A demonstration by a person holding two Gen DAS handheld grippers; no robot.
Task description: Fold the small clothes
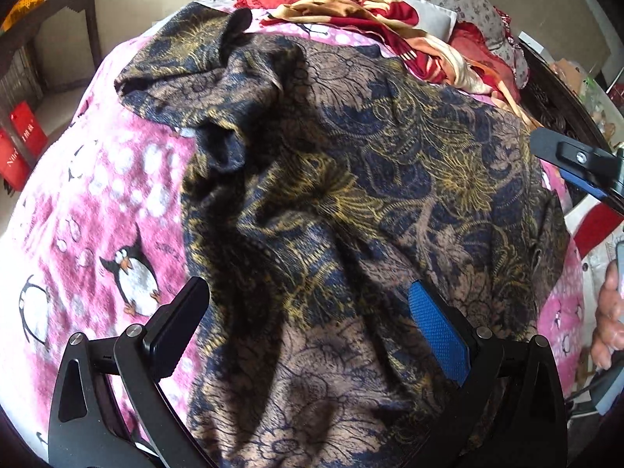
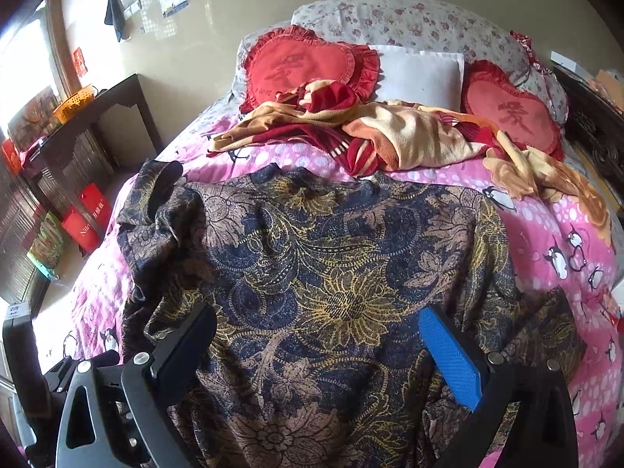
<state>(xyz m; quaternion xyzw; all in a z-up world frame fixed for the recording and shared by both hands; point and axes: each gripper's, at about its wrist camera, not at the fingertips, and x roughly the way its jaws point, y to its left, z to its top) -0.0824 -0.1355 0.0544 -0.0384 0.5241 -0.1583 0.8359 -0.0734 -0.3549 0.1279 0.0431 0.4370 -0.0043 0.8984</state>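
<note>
I have both grippers hovering over a dark floral garment (image 2: 331, 273) that lies spread across the pink penguin bedspread (image 2: 553, 234), its navy, gold and tan print rumpled into deep folds. My left gripper (image 1: 308, 327) has its fingers spread wide with nothing between them; the black finger sits over the garment's left edge and the blue pad (image 1: 436, 331) over its middle. My right gripper (image 2: 318, 351) is likewise wide apart and empty, both fingers above the lower part of the cloth.

From the left wrist view, the garment's near hem runs out of the bottom of the picture, so I cannot see where it ends. One sleeve (image 1: 187, 78) is bunched and partly turned over toward the upper left, and shadow swallows the folds beside it. In the right wrist view the garment's right side dips behind the blue pad, and I cannot make out a second sleeve clearly.

At the right edge of the left view I catch only part of the other gripper and a few of my fingers (image 1: 610, 312), cut off by the frame.

Beyond the garment, a crumpled red and cream blanket (image 2: 390, 132) lies against two red heart cushions (image 2: 304, 66).
</note>
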